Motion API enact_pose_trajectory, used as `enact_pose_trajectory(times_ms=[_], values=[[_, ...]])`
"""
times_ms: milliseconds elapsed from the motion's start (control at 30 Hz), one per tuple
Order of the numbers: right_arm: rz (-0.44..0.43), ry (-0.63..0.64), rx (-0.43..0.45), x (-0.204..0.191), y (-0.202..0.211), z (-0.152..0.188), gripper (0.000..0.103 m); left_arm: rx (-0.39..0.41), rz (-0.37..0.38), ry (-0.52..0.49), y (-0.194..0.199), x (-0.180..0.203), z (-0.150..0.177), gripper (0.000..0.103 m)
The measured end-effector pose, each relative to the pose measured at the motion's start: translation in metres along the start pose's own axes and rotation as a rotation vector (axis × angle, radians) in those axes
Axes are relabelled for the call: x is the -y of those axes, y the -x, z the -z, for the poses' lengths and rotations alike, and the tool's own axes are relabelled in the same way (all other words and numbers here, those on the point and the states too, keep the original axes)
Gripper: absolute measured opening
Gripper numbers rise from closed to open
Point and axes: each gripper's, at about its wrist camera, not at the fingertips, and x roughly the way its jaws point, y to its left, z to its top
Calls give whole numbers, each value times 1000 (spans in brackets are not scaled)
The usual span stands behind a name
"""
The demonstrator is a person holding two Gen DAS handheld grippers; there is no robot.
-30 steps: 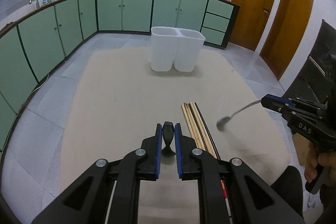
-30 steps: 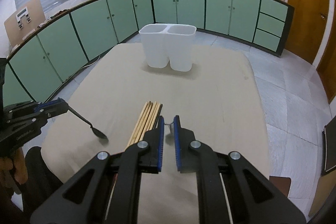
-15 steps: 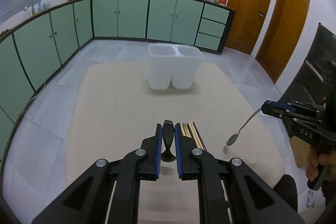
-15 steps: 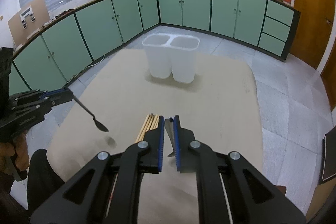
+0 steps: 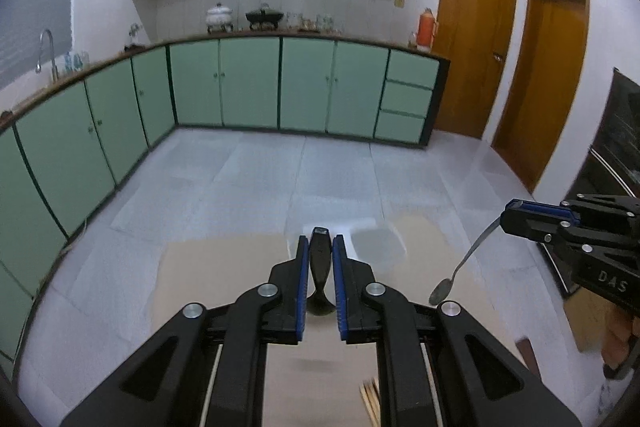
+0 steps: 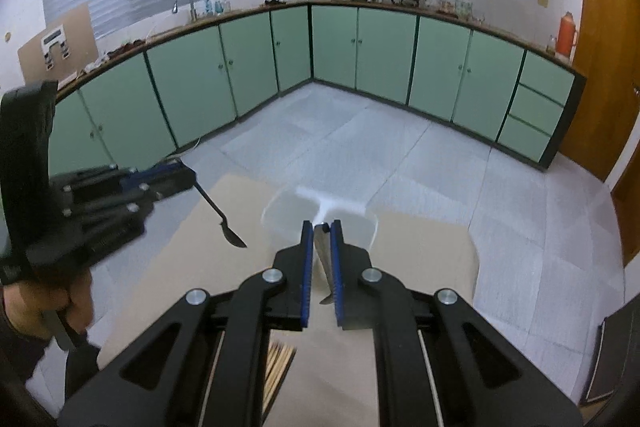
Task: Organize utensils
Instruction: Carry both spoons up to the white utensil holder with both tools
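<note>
My left gripper (image 5: 320, 247) is shut on a black spoon (image 5: 320, 267), held high with its bowl hanging down; it shows in the right wrist view too (image 6: 224, 223). My right gripper (image 6: 321, 239) is shut on a silver spoon (image 6: 325, 267), whose bowl hangs at the right of the left wrist view (image 5: 460, 267). Both grippers are above the beige table (image 6: 420, 239), just short of the two joined white bins (image 6: 352, 219), which are blurred and half hidden behind the fingers. A bundle of chopsticks (image 6: 278, 367) lies on the table below my grippers.
Green kitchen cabinets (image 5: 248, 83) line the far wall and left side, with pots on the counter. Two brown doors (image 5: 472, 55) stand at the right. A grey tiled floor surrounds the table.
Both grippers have risen and moved forward toward the white bins, each still holding its spoon. The bins and chopsticks have slid down the views.
</note>
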Motion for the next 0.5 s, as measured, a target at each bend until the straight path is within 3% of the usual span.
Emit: enact_pose_trajectory(times_ms=[200, 333, 500], values=[[23, -34, -27, 23, -60, -27, 7, -6, -15, 4, -63, -2, -22, 12], [37, -69, -98, 41, -109, -11, 7, -70, -23, 14, -102, -6, -6, 12], [29, -95, -145, 49, -131, 14, 11, -106, -42, 7, -116, -8, 15, 13]])
